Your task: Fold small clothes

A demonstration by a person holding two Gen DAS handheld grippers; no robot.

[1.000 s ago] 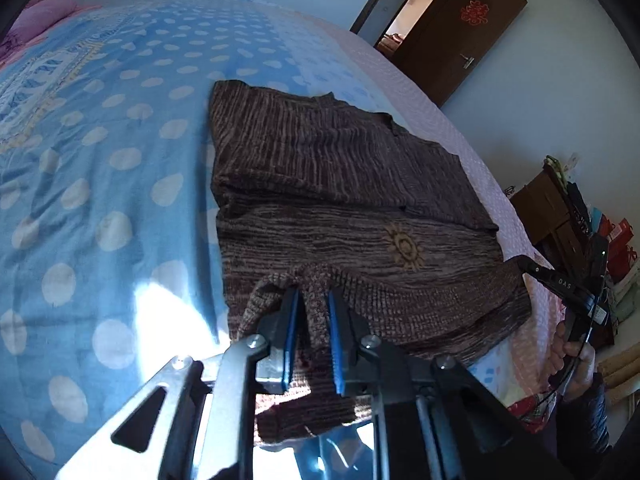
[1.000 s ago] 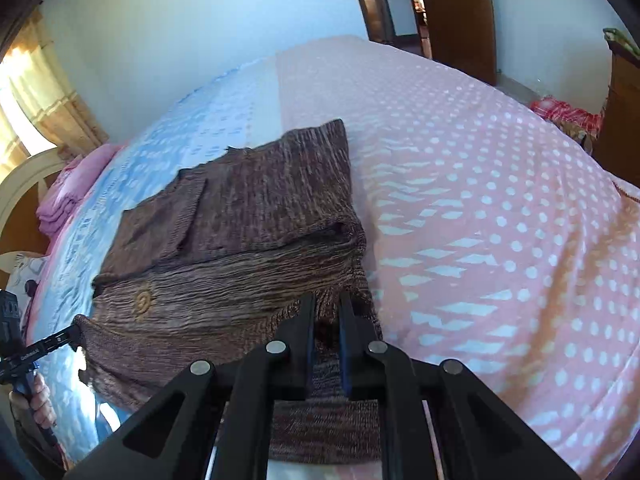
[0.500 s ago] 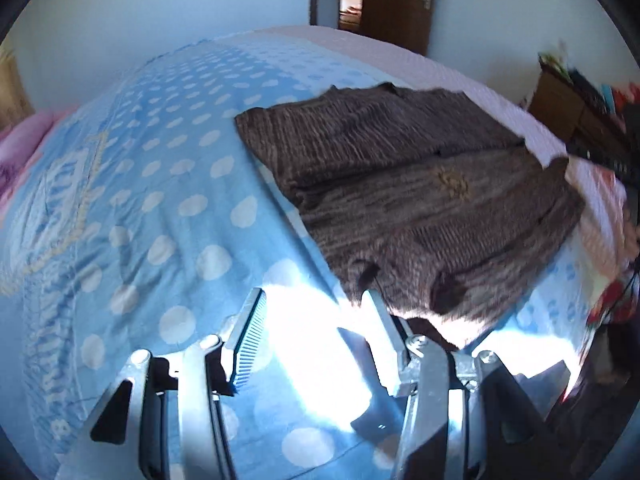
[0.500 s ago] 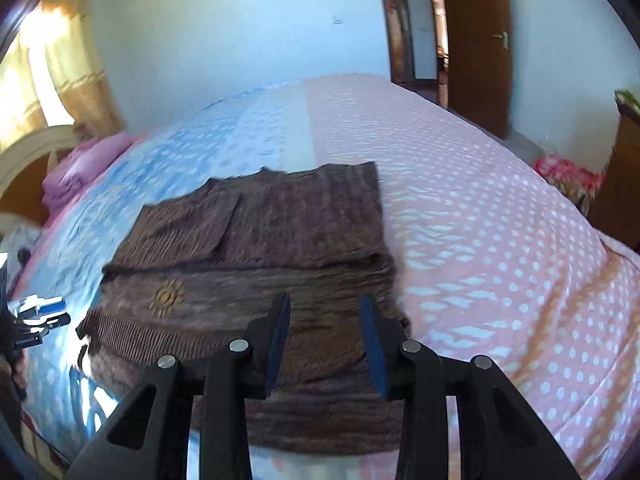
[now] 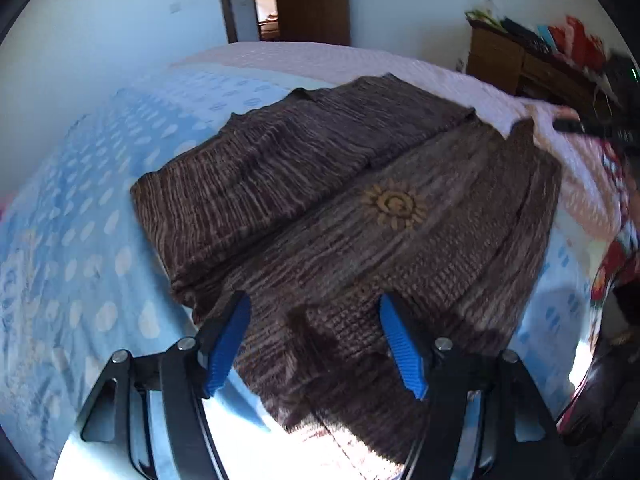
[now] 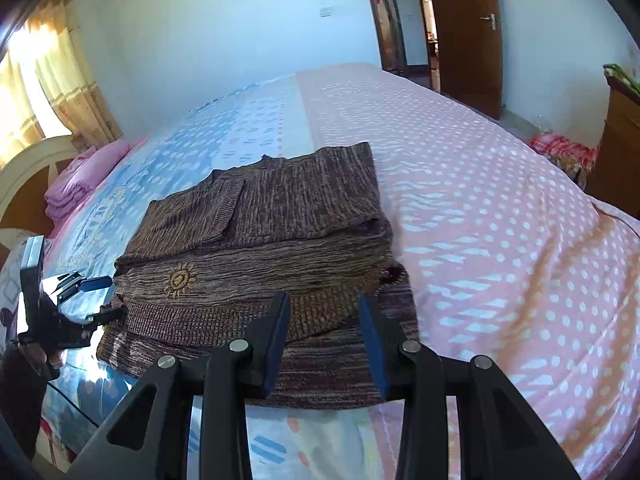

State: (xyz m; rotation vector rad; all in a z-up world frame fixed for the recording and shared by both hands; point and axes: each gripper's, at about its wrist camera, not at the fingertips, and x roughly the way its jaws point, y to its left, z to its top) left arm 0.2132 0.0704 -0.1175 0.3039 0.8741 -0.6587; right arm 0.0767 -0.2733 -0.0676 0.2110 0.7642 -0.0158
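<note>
A brown striped knit sweater [image 5: 320,216] with a gold sun emblem [image 5: 394,204] lies partly folded on the bed; it also shows in the right wrist view [image 6: 260,248]. Its near hem hangs toward the bed's front edge. My left gripper [image 5: 316,340] is open and empty, its blue pads either side of the near hem. My right gripper [image 6: 326,340] is open and empty just above the hem at the sweater's right side. The left gripper also shows in the right wrist view [image 6: 92,296], at the sweater's left edge.
The bed has a blue dotted cover [image 5: 80,240] on one half and a pink dotted cover [image 6: 500,220] on the other. Folded pink cloth [image 6: 72,188] lies near the headboard. A wooden cabinet [image 5: 520,64] and a brown door [image 6: 468,32] stand beyond the bed.
Both grippers were shut on the sweater's hem one second ago. They let go, opened wide and pulled back; the hem now lies on the bed.
</note>
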